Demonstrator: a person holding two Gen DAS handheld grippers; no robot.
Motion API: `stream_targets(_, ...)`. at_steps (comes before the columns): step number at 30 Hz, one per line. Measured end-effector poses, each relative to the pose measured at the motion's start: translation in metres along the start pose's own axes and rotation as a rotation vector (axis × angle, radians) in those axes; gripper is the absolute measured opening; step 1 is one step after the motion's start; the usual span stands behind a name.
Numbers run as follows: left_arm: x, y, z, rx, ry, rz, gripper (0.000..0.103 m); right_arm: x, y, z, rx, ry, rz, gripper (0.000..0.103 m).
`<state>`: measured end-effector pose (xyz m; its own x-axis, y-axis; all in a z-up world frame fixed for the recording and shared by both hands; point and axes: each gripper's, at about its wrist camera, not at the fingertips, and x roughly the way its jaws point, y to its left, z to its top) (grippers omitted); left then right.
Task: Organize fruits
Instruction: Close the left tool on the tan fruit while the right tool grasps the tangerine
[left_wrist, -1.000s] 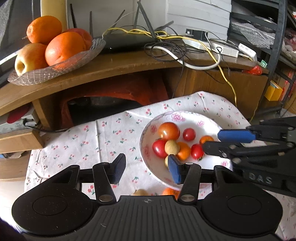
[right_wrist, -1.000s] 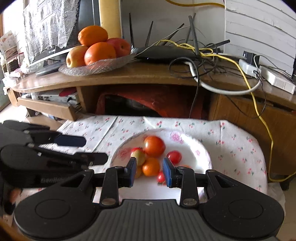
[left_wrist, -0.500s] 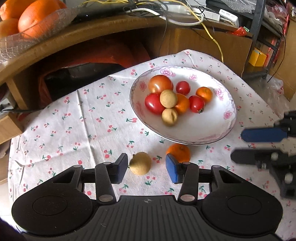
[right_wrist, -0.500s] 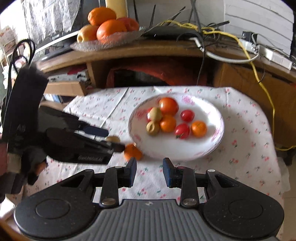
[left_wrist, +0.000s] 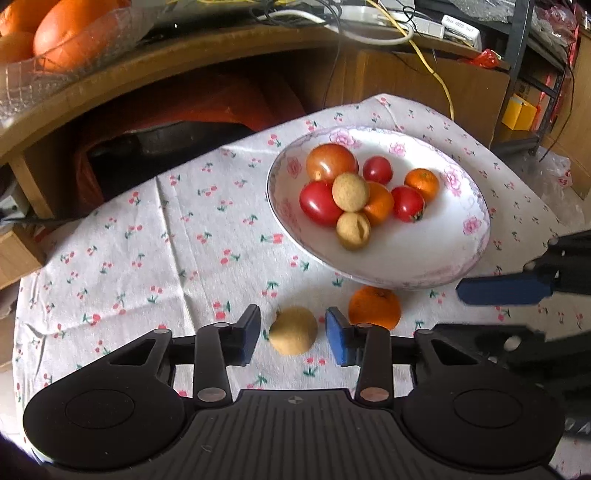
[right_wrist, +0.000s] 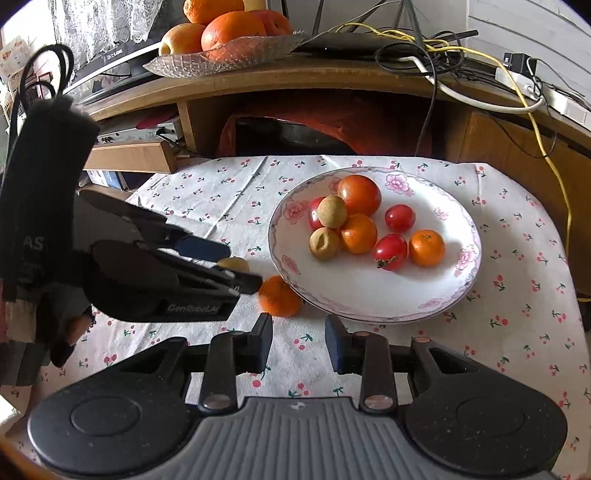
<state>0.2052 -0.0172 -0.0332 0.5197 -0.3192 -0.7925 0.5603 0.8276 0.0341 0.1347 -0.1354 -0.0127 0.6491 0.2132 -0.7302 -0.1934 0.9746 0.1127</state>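
A white floral plate (left_wrist: 476, 221) (right_wrist: 465, 280) on the cherry-print cloth holds several tomatoes, small oranges and tan round fruits. In front of the plate lie a loose tan fruit (left_wrist: 293, 330) (right_wrist: 233, 263) and a loose small orange (left_wrist: 375, 307) (right_wrist: 279, 296). My left gripper (left_wrist: 293, 338) is open, its blue pads either side of the tan fruit without touching it. My right gripper (right_wrist: 299, 345) is open over bare cloth, just in front of the small orange and the plate's near rim. The right gripper's fingers (left_wrist: 502, 291) show at the right edge of the left wrist view.
A wooden shelf (right_wrist: 295, 77) behind the table carries a glass dish (right_wrist: 221, 55) of big oranges and apples, plus a router and tangled cables (right_wrist: 424, 48). A gloved hand (right_wrist: 55, 332) holds the left gripper. The cloth (left_wrist: 129, 258) left of the plate is bare.
Both grippers came down from over the plate toward the table's front. The left one now straddles the loose tan fruit. The right one sits low before the small orange.
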Motion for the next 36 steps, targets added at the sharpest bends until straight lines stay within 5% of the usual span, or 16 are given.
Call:
stream_targets(4,0.001,-0.005,-0.002,0.025,0.013,0.02,0.035,0.006,0.0,-0.001,0.008,0.004,0.0,0.033)
stream_targets(26,-0.019,0.016,-0.023,-0.021,0.037,0.021,0.036,0.046,0.012,0.005,0.066,-0.02,0.003,0.037)
stream_targets(36,-0.024,0.006,-0.025,-0.004,0.048,0.027,0.035,0.03,0.017,0.004,0.012,-0.009,-0.01,0.033)
